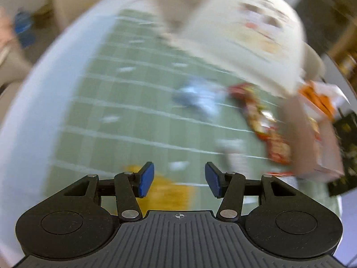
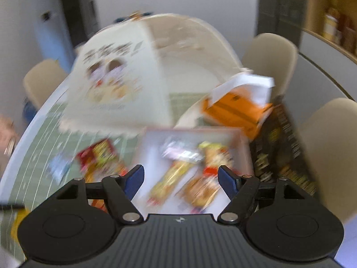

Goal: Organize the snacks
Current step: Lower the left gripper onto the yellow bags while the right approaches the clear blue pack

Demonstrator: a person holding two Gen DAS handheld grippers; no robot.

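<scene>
The snacks are gathered in and around a shallow pink-rimmed tray (image 2: pixel 242 143). Inside the tray, several wrapped packets (image 2: pixel 171 176) in yellow, red and white are seen lying flat, though blur hides their print. Just left of the tray, a red-and-yellow packet (image 2: pixel 100 156) is laid on the green gridded mat (image 2: pixel 44 138), and a pale blue packet (image 2: pixel 59 167) is found further left of it. Behind the tray, an orange carton (image 2: pixel 236 109) with a raised white flap is tilted, and a black box with gold lettering (image 2: pixel 281 147) is stood against the tray's right side. A large cream bag with a cartoon print (image 2: pixel 116 82) is seen behind and left of the tray, overhanging the mat.

The right gripper (image 2: pixel 180 178) is held above the tray's near edge, its blue pads (image 2: pixel 133 181) spread apart with nothing between them.

In the left wrist view, the left gripper (image 1: pixel 179 179) is held over the mat well left of the tray (image 1: pixel 316 156), its pads (image 1: pixel 146 179) likewise spread wide and empty. A yellow packet (image 1: pixel 171 194) is lying on the mat beneath it. Beige chairs (image 2: pixel 270 60) are placed around the white table (image 1: pixel 44 89).
</scene>
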